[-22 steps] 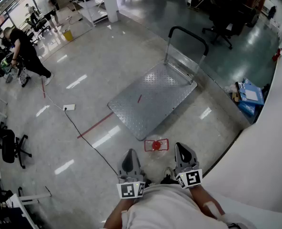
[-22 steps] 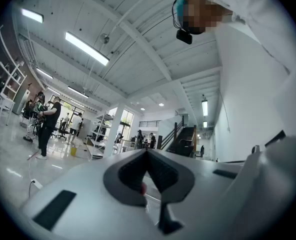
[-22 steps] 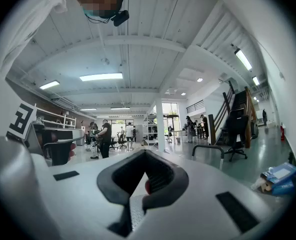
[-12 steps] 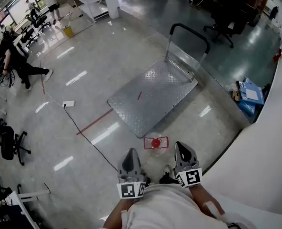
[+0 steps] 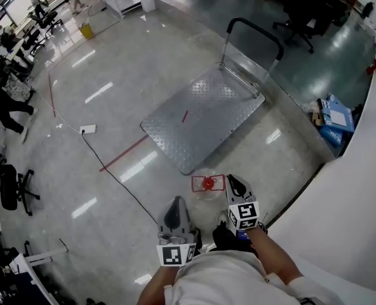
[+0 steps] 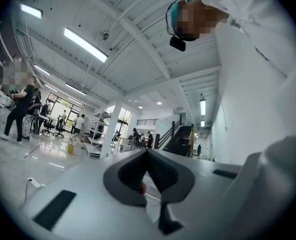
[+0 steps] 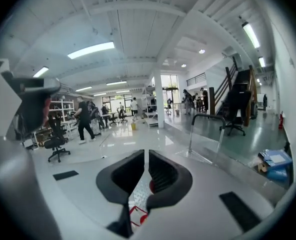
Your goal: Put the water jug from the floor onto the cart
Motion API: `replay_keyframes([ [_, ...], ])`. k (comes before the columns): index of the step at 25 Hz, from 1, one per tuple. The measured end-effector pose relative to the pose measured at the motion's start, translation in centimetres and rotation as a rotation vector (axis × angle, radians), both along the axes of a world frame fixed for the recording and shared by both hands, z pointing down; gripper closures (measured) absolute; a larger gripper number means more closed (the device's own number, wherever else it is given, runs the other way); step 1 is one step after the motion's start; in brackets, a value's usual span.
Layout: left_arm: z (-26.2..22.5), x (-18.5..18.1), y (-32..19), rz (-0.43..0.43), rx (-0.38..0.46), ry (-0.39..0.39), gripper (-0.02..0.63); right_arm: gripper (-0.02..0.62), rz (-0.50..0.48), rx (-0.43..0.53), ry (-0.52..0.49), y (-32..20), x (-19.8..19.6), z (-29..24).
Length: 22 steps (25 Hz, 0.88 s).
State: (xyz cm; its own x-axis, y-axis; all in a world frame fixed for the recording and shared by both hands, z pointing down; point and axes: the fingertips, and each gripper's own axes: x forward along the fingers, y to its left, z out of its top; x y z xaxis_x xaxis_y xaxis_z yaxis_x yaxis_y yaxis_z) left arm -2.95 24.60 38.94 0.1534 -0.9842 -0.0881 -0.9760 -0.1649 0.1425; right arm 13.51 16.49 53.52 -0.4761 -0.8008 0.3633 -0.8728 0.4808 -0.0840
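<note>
Head view: a clear water jug (image 5: 208, 184) with a red cap and red carry frame stands on the floor (image 5: 112, 75), just off the near corner of the steel cart (image 5: 201, 122); the cart's push handle (image 5: 255, 33) rises at its far edge. The right gripper (image 5: 232, 180) is just beside the jug, tilted downward, and the left gripper (image 5: 173, 202) is held level, nearer the person and apart from the jug. Left gripper view and right gripper view: both pairs of jaws are clenched together, with nothing between them.
</note>
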Motion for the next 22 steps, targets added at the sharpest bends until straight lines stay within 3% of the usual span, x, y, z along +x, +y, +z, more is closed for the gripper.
replay_keyframes([
  [5,2.5,-0.2,-1.8,0.021,-0.039,-0.005,0.603,0.581,0.008,-0.170,0.098,-2.0,-0.5,9.6],
  [10,6.1,-0.8,-3.1,0.028,-0.096,-0.014,0.602,0.576,-0.012,-0.421,0.180,-1.6,-1.4,20.9],
  [12,7.4,-1.0,-3.7,0.031,-0.109,-0.012,0.603,0.527,-0.024,-0.538,0.193,-1.1,-1.9,25.7],
  [14,8.9,-1.1,-4.1,0.042,-0.124,-0.007,0.603,0.429,-0.033,-0.660,0.213,-0.2,-2.4,30.3],
  [16,10.6,-1.0,-4.4,0.061,-0.139,-0.001,0.603,0.386,-0.037,-0.747,0.253,0.8,-2.7,34.2],
  [22,15.9,-1.0,-5.3,0.109,-0.187,0.008,0.603,0.330,-0.036,-0.841,0.319,1.3,-4.1,41.3],
])
